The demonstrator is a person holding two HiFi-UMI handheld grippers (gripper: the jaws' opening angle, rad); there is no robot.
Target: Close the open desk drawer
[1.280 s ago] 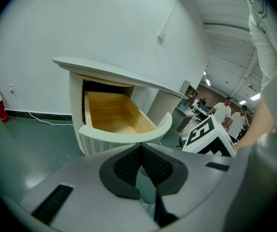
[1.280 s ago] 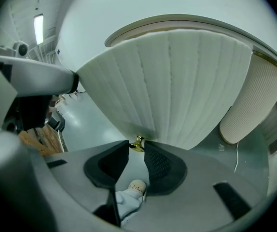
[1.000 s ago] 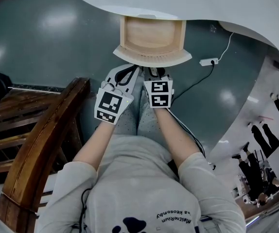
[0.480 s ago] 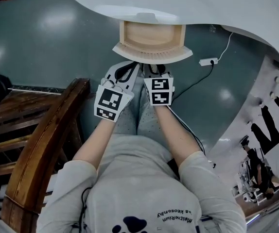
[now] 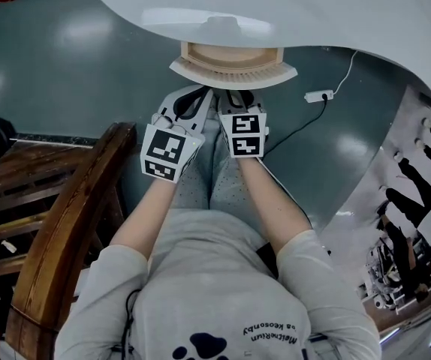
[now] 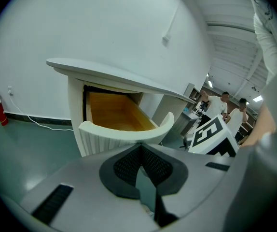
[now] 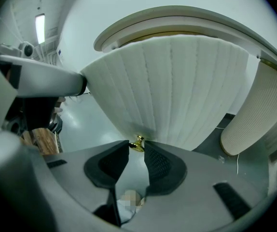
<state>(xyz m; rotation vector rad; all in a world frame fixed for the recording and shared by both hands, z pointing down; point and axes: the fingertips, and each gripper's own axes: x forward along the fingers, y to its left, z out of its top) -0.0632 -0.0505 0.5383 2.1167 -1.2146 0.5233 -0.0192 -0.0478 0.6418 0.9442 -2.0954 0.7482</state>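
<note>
Expect a light, stiff drawer (image 5: 234, 72): wooden box, ribbed white curved front, likely running on slides, so a straight, even shove should do. Judge little risk of slipping on the ribbing. Treat the small brass knob (image 7: 138, 143) as the one delicate part. Push on the broad front close to its middle rather than at a corner, to avoid skewing the box on its slides.

Starting at the left: left gripper (image 5: 191, 102) shut tip to tip, holding nothing, pointed at the drawer's front from just before it, toward the left half; cannot tell from its own view (image 6: 141, 146) whether touching or a hair apart. Beyond it, about half out from under the white desk (image 5: 275, 6), the drawer itself, bare wood inside and nothing seen in it.

Further right: right gripper (image 5: 238, 100) parted only narrowly, with the knob sitting in the mouth of the gap at the very tips (image 7: 137, 151). Not clearly pinched; looks more like bracketing the knob, pads close up against the ribbed front.
</note>
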